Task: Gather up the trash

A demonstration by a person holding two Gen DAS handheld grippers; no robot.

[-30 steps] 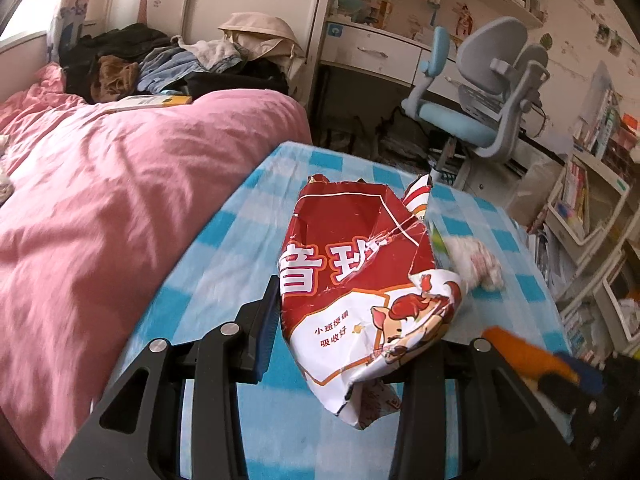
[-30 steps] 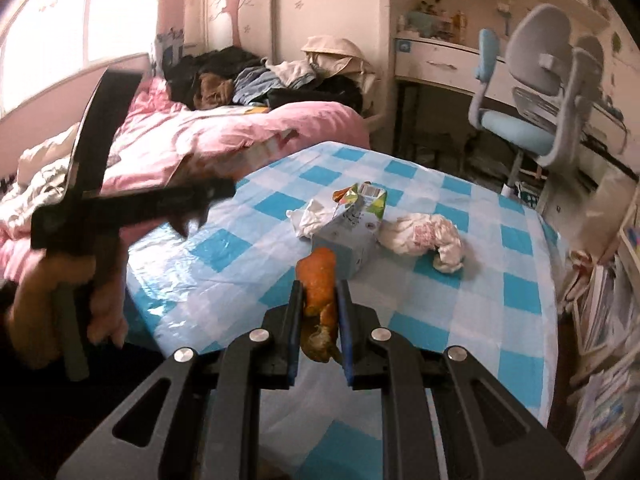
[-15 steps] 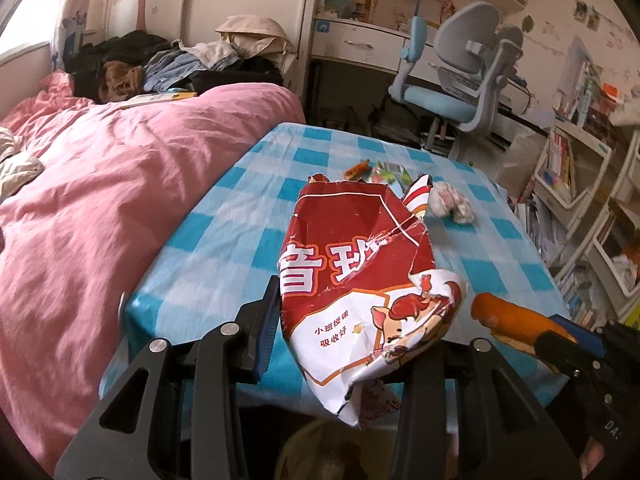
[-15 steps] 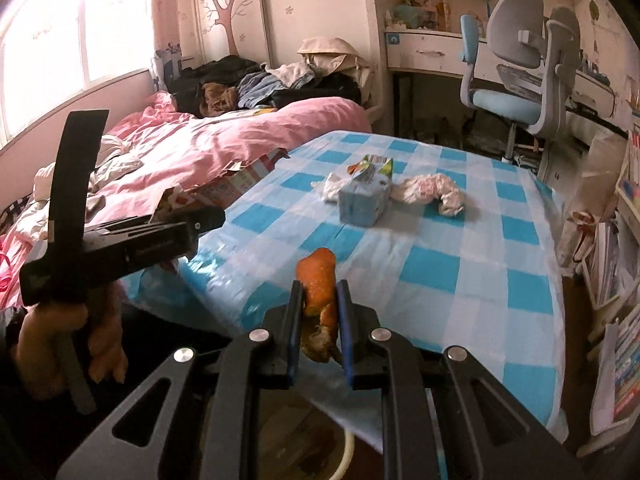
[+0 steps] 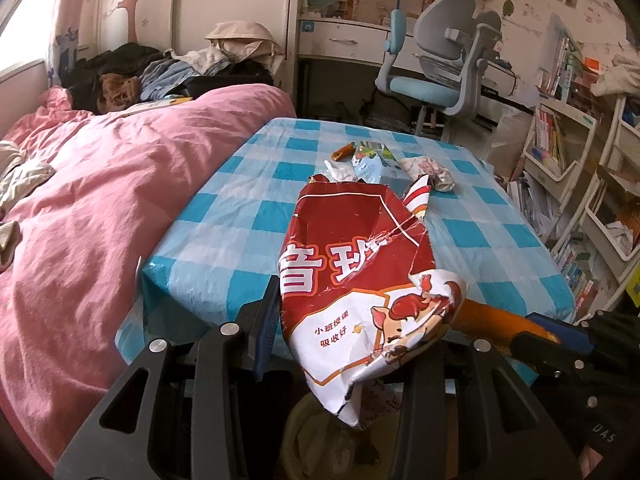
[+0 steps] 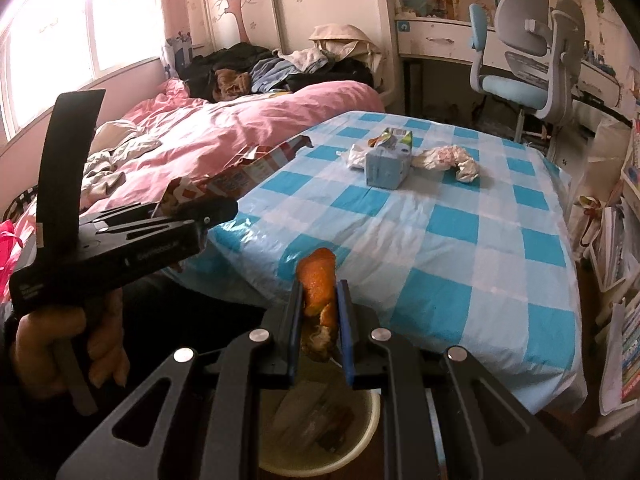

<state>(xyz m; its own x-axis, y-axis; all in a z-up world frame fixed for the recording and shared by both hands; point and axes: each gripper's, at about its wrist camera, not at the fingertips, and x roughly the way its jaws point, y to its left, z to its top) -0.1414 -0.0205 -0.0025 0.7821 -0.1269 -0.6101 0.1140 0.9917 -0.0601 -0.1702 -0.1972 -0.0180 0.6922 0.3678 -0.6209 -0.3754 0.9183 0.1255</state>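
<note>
Since both hands have pulled back off the table over the last second, the whole scene reads differently now: the checked table (image 6: 460,240) sits further out in both views and a pale bin (image 6: 362,436) shows up under the grippers, which it didn't a second ago.

Going left to right. Far left in the right wrist view you can see the person's left hand (image 6: 60,344) wrapped round the handle of the left gripper (image 5: 344,320). Its jaws are clamped on the red snack bag (image 5: 360,264), same grip as a second back, and the bag hangs crumpled out past the near edge of the table with its bottom corner drooping over a round opening that's dim in that view, probably the same bin.

Next over, the right gripper (image 6: 319,320) has its jaws squeezed fully shut on the orange peel (image 6: 318,280), and that grip hasn't budged either. The peel sits right above the bin rim, and there's already some rubbish in there, though I can't tell what.

Further right, still out on the table: a blue carton (image 6: 388,164), some white wrapper (image 6: 354,156) just beside it on the left, and a crumpled tissue wad (image 6: 452,160) on its right.

So my read is both pieces are basically lined up for the drop, release is next, then back for those three. Only worry is the bag, it's wide and floppy and could snag on the rim or flop outside.
</note>
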